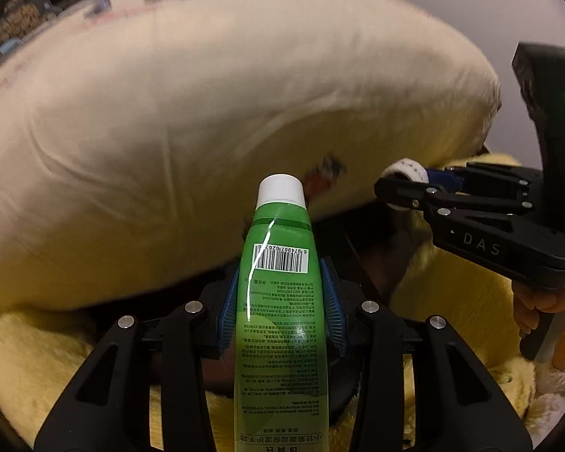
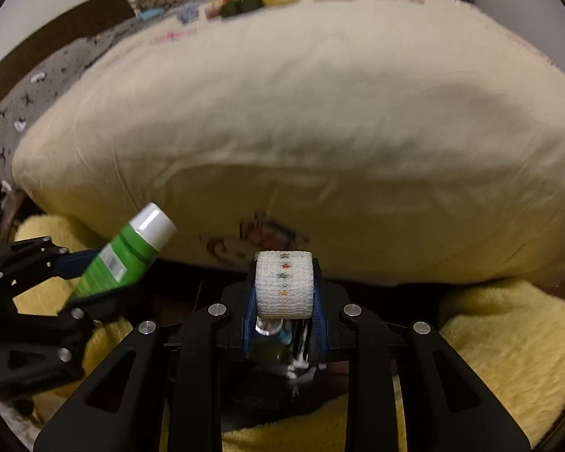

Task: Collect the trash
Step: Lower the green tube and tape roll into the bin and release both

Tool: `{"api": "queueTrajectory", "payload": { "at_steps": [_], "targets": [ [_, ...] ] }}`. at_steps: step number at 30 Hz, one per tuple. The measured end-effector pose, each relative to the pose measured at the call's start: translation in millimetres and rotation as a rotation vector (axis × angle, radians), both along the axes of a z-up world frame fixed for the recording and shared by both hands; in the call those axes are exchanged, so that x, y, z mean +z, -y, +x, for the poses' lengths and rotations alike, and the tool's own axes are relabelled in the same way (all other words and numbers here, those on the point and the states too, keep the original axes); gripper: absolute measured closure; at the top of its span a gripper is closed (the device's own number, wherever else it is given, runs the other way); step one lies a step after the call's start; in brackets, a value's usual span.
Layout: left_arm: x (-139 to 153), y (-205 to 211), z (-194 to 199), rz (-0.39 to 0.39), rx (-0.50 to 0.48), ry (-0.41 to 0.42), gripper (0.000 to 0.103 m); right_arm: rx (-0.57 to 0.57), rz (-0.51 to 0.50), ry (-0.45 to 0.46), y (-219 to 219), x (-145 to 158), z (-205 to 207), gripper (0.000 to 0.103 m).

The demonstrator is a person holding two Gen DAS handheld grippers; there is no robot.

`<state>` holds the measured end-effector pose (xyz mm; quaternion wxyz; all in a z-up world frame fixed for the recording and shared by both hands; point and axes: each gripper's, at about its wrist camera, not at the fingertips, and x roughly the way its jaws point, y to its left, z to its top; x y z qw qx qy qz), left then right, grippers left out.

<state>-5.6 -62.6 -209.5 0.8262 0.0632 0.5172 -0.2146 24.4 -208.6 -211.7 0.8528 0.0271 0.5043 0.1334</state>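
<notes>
Green tube [image 1: 280, 301] base cut off, pillow [image 1: 207, 113] print blurred

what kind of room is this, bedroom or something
Most likely a bedroom or a soft seating corner: a big cream pillow lies on a fluffy yellow blanket, with grey star-patterned fabric behind it.
</notes>
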Motion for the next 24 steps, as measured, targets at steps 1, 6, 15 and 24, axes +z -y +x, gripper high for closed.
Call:
{"api": "queueTrajectory", "payload": {
  "at_steps": [1, 6, 15, 24],
  "targets": [
    [-9, 1, 1, 0.007, -0.001, -0.022, 0.064, 0.003, -0.003, -0.015, -1, -5, 0, 0.077],
    [-47, 7, 7, 0.02, -0.017, -0.135, 0.064, 0.0, -0.005, -0.089, -4, -27, 1, 0.077],
    [-81, 5, 10, 0.026, 0.0, -0.233, 0.064, 0.01, 0.01, -0.173, -6, -57, 5, 0.077],
    [-77, 10, 8, 0.042, -0.001, -0.217, 0.046, 0.008, -0.007, -0.185, -14, -62, 5, 0.072]
  ]
}}
